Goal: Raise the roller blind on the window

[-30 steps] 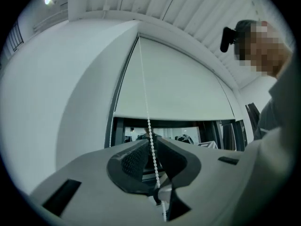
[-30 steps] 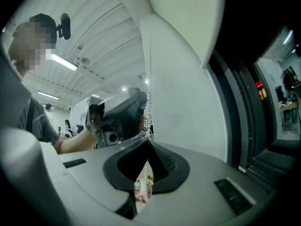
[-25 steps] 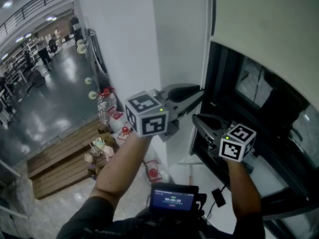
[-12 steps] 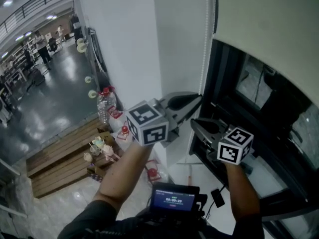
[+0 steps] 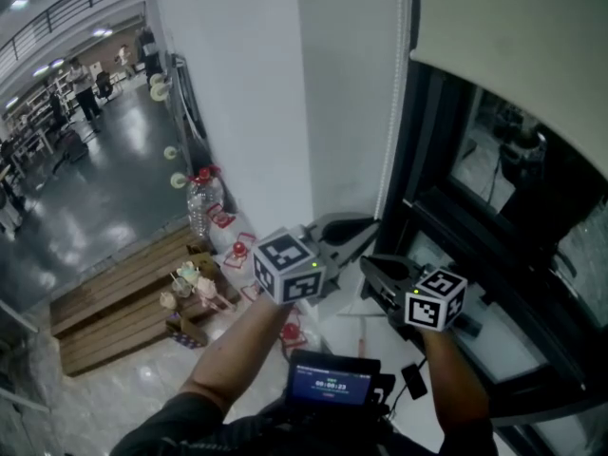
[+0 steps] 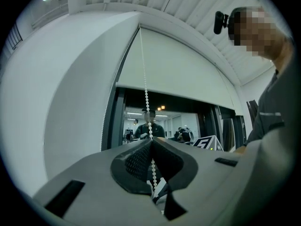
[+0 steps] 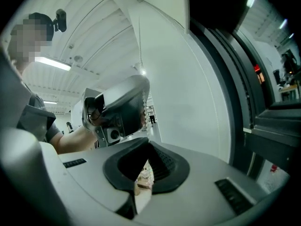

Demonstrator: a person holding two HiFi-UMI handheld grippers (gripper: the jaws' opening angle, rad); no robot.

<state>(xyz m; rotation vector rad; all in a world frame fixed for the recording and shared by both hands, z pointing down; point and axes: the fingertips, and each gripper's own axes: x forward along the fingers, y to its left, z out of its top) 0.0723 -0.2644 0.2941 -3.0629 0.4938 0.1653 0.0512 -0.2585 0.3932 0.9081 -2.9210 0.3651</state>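
Note:
A pale roller blind [image 5: 513, 17] covers the top of the dark window [image 5: 475, 188]; its lower edge [image 6: 178, 92] hangs above the glass. A white bead chain [image 5: 389, 112] drops along the window's left side. My left gripper [image 5: 372, 222] is shut on this bead chain [image 6: 145, 79], which enters its closed tips [image 6: 150, 140]. Just below it, my right gripper [image 5: 366, 262] is also shut. In the right gripper view the beads [image 7: 142, 117] run down from the left gripper [image 7: 120, 109] to the right gripper's closed tips [image 7: 148, 142].
A white wall [image 5: 247, 93] stands left of the window. Below it on the floor are a water bottle [image 5: 198, 202], small red-capped items and a wooden platform [image 5: 114, 312]. A screen device [image 5: 331, 378] sits at my chest. The window sill [image 5: 494, 345] lies lower right.
Both grippers have come down together along the chain, the left still above the right. The blind's lower edge sits a little higher, and more window shows.

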